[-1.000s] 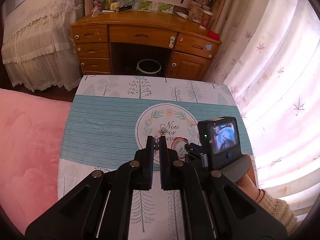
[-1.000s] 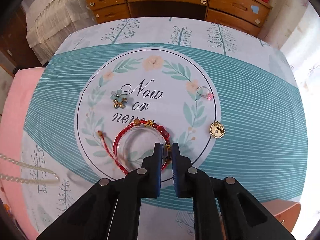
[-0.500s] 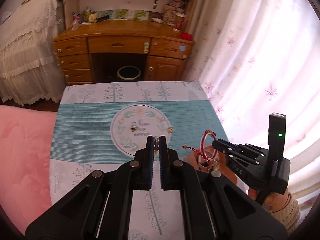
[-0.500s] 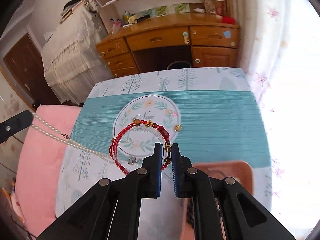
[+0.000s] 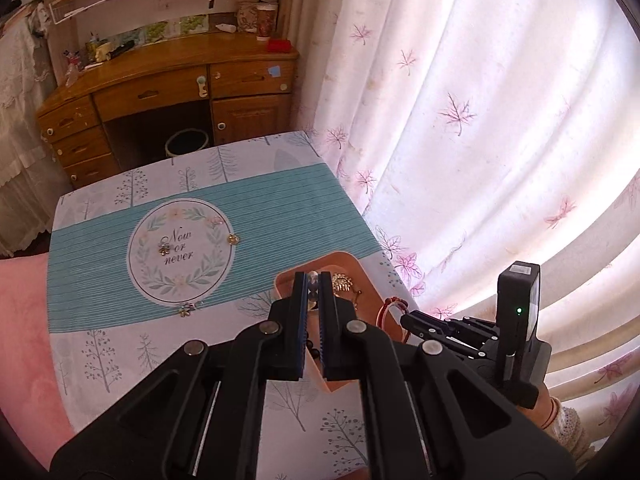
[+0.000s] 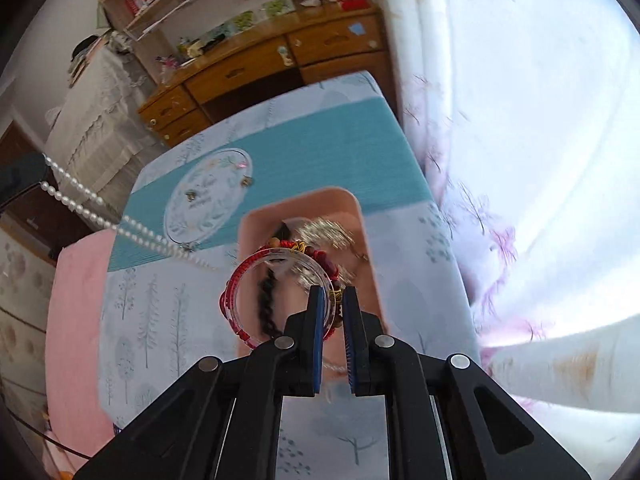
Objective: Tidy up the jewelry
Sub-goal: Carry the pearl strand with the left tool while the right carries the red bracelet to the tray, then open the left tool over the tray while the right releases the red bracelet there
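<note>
Right gripper clamped on red bracelets above the pink tray.
Left gripper, jaws shut, pinches a pearl necklace that trails over the tablecloth, printed "Now or never". Three small pieces lie on that medallion: flower brooch, gold brooch, pink ring. Jewelry in the tray is blurred.

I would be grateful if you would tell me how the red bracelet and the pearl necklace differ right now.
The red bracelet is a stiff ring of red cord and beads around a clear hoop; the pearl necklace is a long, limp white strand. The bracelet hangs over the pink tray from the right hand-held gripper; the necklace trails over the tablecloth. Both are gripped and lifted.
</note>
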The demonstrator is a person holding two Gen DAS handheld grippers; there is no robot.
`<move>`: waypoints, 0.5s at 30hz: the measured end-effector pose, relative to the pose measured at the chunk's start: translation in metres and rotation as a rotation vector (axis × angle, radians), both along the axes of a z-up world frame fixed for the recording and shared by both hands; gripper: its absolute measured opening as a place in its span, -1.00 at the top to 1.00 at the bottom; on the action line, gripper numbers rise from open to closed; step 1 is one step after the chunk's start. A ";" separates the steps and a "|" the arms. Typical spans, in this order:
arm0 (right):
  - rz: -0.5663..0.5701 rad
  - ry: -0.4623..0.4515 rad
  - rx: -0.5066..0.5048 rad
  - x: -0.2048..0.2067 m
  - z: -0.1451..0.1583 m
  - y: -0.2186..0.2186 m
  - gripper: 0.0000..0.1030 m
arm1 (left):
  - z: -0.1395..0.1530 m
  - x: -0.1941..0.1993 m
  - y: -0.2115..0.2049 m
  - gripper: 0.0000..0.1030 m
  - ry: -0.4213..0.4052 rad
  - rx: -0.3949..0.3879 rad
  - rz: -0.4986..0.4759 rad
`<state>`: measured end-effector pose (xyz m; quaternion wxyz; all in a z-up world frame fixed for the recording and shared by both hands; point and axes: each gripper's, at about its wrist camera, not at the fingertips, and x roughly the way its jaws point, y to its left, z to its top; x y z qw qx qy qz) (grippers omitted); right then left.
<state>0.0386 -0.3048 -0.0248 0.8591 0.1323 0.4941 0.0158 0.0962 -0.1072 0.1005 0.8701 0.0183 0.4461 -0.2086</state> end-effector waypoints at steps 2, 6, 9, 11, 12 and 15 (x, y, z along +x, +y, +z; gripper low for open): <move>-0.021 0.006 0.024 -0.008 -0.009 -0.014 0.82 | -0.004 -0.001 -0.013 0.95 0.009 0.008 -0.017; -0.049 -0.003 0.045 -0.020 -0.013 -0.035 0.82 | -0.014 0.000 -0.032 0.95 0.032 0.025 -0.042; -0.052 -0.014 0.052 -0.022 -0.012 -0.042 0.82 | -0.024 0.002 -0.039 0.95 0.051 0.043 -0.053; -0.047 -0.021 0.055 -0.021 -0.010 -0.041 0.82 | -0.036 0.005 -0.039 0.95 0.071 0.055 -0.058; -0.043 -0.027 0.052 -0.019 -0.010 -0.039 0.82 | -0.042 0.005 -0.041 0.95 0.082 0.061 -0.060; -0.028 -0.035 0.038 -0.010 -0.008 -0.026 0.82 | -0.061 0.008 -0.041 0.95 0.116 0.076 -0.068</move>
